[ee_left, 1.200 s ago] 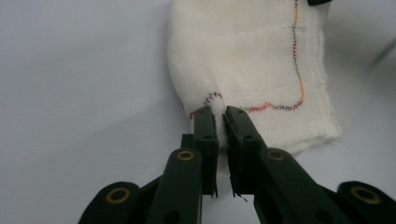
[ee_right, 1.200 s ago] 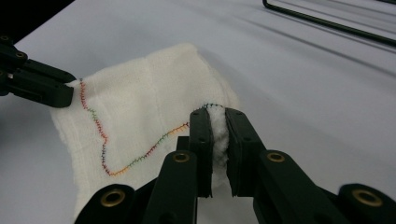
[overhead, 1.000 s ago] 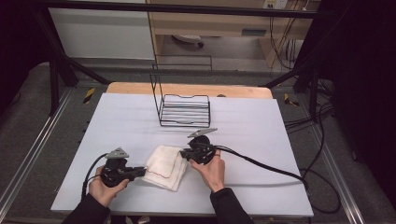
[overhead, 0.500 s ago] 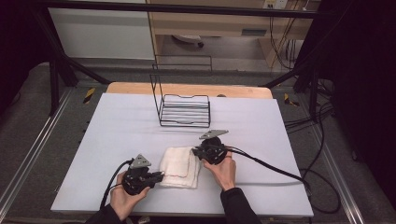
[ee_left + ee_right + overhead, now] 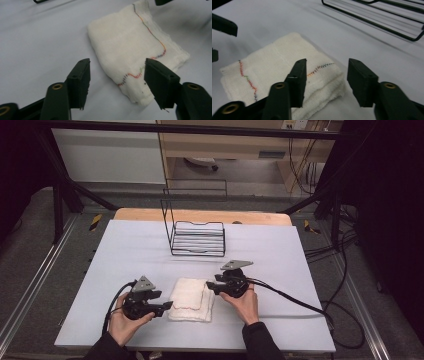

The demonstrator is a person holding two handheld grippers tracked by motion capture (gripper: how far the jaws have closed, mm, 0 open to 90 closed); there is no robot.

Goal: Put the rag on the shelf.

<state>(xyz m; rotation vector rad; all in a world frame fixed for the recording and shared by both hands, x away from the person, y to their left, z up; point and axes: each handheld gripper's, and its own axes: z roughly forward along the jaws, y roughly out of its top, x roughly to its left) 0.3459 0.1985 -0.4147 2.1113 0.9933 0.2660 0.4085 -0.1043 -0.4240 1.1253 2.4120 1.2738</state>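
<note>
A folded white cloth [image 5: 191,299] with coloured stitching lies flat on the pale table [image 5: 125,250], near the front. My left gripper [image 5: 167,306] is at the cloth's left edge. Its jaws have just been opening and stand apart, with a cloth [image 5: 130,50] corner lying between them, unpressed. My right gripper [image 5: 209,287] is at the cloth's upper right corner. Its jaws have also just been opening. In the right gripper view, the right gripper [image 5: 327,61] hovers over the thick folded edge of the cloth [image 5: 274,62] without pinching it.
A black wire rack [image 5: 197,237] stands upright behind the cloth, its base bars close ahead as the wire rack [image 5: 387,25] in the right gripper view. A black cable [image 5: 290,300] trails right across the table. A wooden strip [image 5: 200,215] edges the back.
The left hand has slid right toward the cloth. The cloth now lies as a narrower folded stack. Both grippers, shut before, now stand open and have let go of it.
</note>
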